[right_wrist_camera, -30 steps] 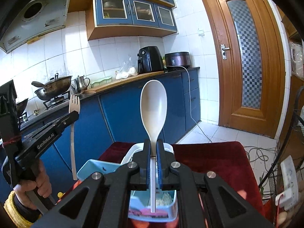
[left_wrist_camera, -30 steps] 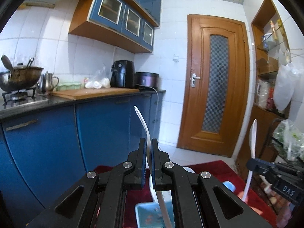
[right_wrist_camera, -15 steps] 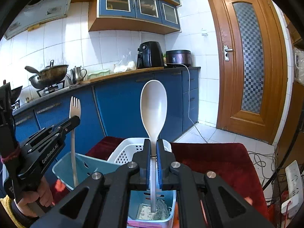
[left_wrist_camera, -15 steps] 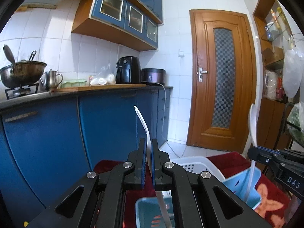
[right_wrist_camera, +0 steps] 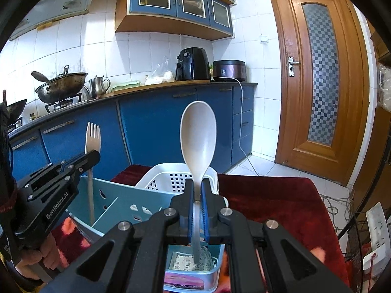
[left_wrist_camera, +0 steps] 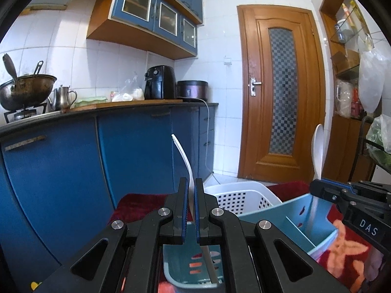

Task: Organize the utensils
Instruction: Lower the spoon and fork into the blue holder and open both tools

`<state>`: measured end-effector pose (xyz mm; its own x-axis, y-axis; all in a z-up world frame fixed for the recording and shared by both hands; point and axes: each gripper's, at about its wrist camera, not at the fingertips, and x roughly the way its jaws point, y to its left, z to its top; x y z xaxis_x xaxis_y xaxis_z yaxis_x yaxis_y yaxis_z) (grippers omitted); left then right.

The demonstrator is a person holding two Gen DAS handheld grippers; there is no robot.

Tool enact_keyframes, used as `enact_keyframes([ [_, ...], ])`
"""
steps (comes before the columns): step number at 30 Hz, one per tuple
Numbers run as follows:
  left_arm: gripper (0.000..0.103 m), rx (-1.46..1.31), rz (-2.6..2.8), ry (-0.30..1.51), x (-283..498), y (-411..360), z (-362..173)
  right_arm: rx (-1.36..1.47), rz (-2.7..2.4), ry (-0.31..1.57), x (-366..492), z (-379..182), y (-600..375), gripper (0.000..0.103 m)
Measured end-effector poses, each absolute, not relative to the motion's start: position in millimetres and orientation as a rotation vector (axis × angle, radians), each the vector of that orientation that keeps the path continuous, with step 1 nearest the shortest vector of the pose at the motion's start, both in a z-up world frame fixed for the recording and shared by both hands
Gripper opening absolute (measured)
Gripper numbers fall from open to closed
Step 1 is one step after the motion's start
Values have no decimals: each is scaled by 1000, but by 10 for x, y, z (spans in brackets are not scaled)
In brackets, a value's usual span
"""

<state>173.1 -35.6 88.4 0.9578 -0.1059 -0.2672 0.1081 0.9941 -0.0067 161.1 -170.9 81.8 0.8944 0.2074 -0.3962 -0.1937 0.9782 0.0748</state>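
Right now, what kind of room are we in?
A home kitchen, most likely. There's a wok on a gas burner, a metal kettle on the counter beside it, and blue cupboards on the tiled wall. An air fryer sits there too.

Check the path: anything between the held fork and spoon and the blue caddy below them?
Nothing visible. The left gripper holds the fork upright and the right gripper holds the spoon upright, handles pointing down into the open compartments of the blue caddy. The white basket sits behind it, clear of both.
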Motion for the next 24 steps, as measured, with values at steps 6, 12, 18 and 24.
enact_keyframes([
  [6,8,13,-138,310,1678,-375,884,46,223,435,1593,841,-1719,26],
  [12,28,12,-143,328,1593,-382,913,65,228,431,1520,877,-1722,37],
  [18,42,11,-160,327,1458,-365,980,87,229,413,1372,973,-1737,40],
  [24,42,-11,-170,340,1276,-318,1049,115,231,408,1189,1078,-1746,40],
])
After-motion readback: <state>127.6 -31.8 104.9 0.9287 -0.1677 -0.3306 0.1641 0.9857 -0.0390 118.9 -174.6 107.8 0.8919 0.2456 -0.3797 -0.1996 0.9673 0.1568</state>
